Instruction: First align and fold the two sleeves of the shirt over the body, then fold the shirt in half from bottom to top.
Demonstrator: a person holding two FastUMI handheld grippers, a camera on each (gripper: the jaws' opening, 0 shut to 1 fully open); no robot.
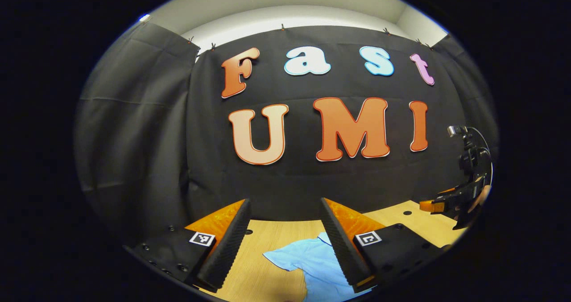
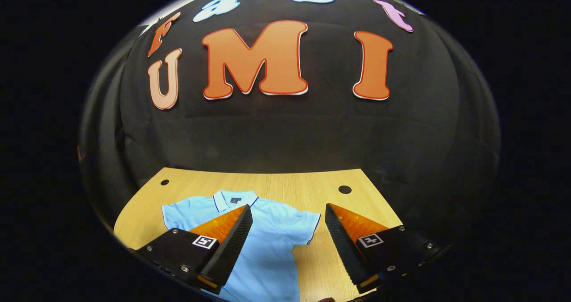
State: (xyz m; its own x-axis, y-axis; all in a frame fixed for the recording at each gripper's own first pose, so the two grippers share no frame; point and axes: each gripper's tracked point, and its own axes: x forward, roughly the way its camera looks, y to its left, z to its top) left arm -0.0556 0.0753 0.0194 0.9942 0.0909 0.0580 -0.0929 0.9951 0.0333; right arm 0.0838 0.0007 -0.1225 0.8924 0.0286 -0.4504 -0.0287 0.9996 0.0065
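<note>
A light blue polo shirt (image 2: 272, 244) lies flat on the wooden table (image 2: 285, 181), collar (image 2: 235, 198) toward the wall and both short sleeves spread out. My right gripper (image 2: 287, 208) hovers open above it, its fingers straddling the shirt's right sleeve (image 2: 305, 224) and chest. In the left gripper view, the shirt (image 1: 312, 262) shows with one sleeve (image 1: 285, 255) pointing left between the fingers of my open left gripper (image 1: 284, 201), which hangs above it. The right gripper (image 1: 435, 205) is seen far right over the table, held by a hand.
The table (image 1: 267, 239) ends at the black cloth wall behind it. Round holes (image 2: 344, 189) sit near the table's back corners. Bare wood lies to the right of the shirt and behind the collar.
</note>
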